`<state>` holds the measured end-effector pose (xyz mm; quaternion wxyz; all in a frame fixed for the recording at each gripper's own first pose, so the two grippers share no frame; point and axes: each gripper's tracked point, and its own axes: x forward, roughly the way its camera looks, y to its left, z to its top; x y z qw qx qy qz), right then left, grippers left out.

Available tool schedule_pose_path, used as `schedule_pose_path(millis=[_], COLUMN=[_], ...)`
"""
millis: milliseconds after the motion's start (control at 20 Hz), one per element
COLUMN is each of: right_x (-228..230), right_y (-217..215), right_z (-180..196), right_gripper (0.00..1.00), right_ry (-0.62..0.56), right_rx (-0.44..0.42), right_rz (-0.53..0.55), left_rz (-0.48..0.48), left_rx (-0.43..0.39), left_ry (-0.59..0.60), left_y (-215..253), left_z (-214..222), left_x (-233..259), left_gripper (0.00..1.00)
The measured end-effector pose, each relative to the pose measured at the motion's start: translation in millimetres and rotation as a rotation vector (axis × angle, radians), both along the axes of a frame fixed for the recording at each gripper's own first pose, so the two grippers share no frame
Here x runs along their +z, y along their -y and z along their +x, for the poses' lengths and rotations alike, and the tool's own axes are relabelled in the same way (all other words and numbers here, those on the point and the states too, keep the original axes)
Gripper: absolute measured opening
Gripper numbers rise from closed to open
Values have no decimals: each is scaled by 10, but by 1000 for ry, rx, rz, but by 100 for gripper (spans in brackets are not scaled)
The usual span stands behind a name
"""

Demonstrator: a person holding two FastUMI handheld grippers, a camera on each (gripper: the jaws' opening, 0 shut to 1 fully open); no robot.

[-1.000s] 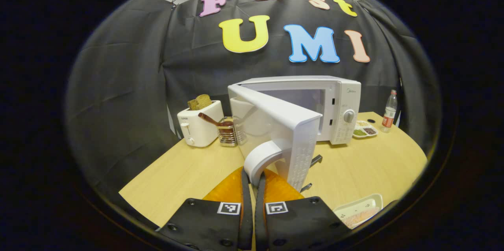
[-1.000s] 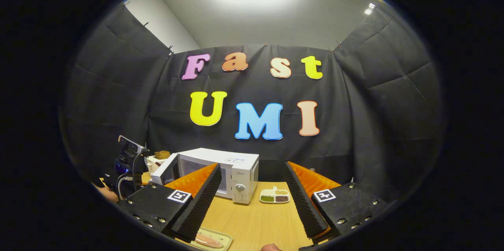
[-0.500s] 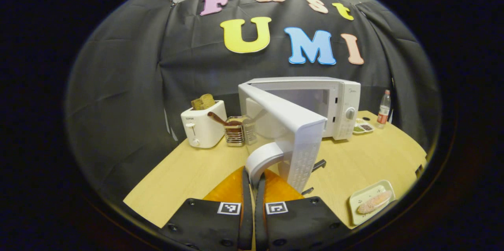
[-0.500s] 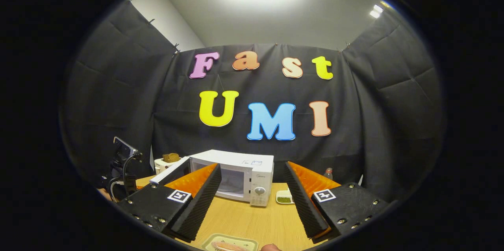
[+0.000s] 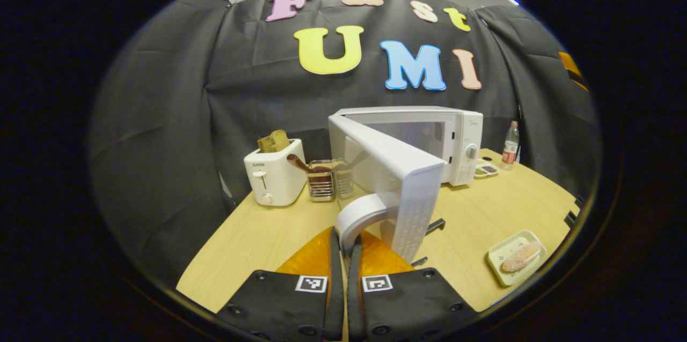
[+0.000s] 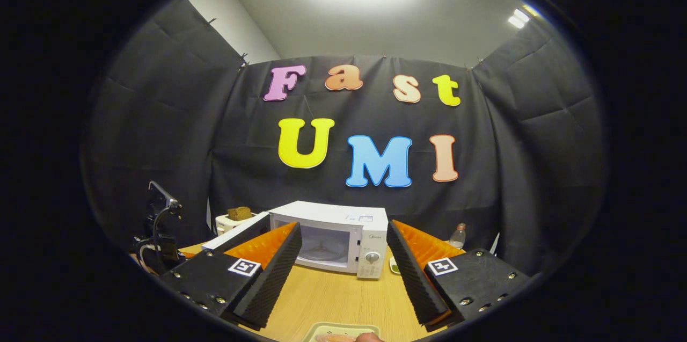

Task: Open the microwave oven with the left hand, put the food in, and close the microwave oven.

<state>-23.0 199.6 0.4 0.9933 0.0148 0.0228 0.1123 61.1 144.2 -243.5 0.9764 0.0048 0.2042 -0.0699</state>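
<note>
The white microwave (image 5: 456, 138) stands at the back of the wooden table (image 5: 268, 234) with its door (image 5: 400, 170) swung wide open. My left gripper (image 5: 343, 242) is shut on the door's curved white handle (image 5: 360, 214). The food, a pinkish piece (image 5: 519, 257), lies on a pale plate (image 5: 502, 268) near the table's front right. In the right gripper view my right gripper (image 6: 343, 264) hangs open and empty above the table, facing the microwave (image 6: 343, 232) and its open cavity. The plate's rim (image 6: 322, 327) peeks in just below it.
A white toaster (image 5: 273, 173) with bread and a wire basket (image 5: 321, 183) holding a spoon stand left of the microwave. A divided dish (image 5: 485, 170) and a bottle (image 5: 510, 144) sit to its right. The open door sweeps over the table's middle.
The door has swung a little wider with my left gripper on its handle. The plate has come further into the left gripper view. The right gripper has turned to face the microwave.
</note>
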Motion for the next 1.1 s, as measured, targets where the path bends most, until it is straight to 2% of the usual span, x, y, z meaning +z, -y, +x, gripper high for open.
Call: schedule_pose_path(millis=[100, 300, 350, 450, 600, 800, 1100], right_x=[2, 22, 21, -5, -48, -233, -755], right_y=[-51, -69, -54, -18, 67, 108, 93], right_z=[-29, -35, -32, -1, 86, 141, 41], right_gripper=[97, 97, 97, 97, 97, 97, 97], right_ry=[0, 10, 10, -2, -16, -46, -128], right_rx=[-3, 21, 30, 63, 108, 217, 395], right_rz=[-15, -49, -54, -48, -36, -61, -182], left_rz=[-16, -26, -8, 7, 7, 3, 7], left_rx=[-12, 17, 34, 51, 85, 142, 232], left_ry=[-2, 2, 9, 23, 36, 82, 168], left_y=[-59, -166, -189, -165, -107, -20, 45], left_z=[7, -98, -146, -304, -542, -797, -1029], left_x=[-40, -1, 24, 91, 254, 622, 1213], left_gripper=[12, 24, 35, 44, 46, 97, 96])
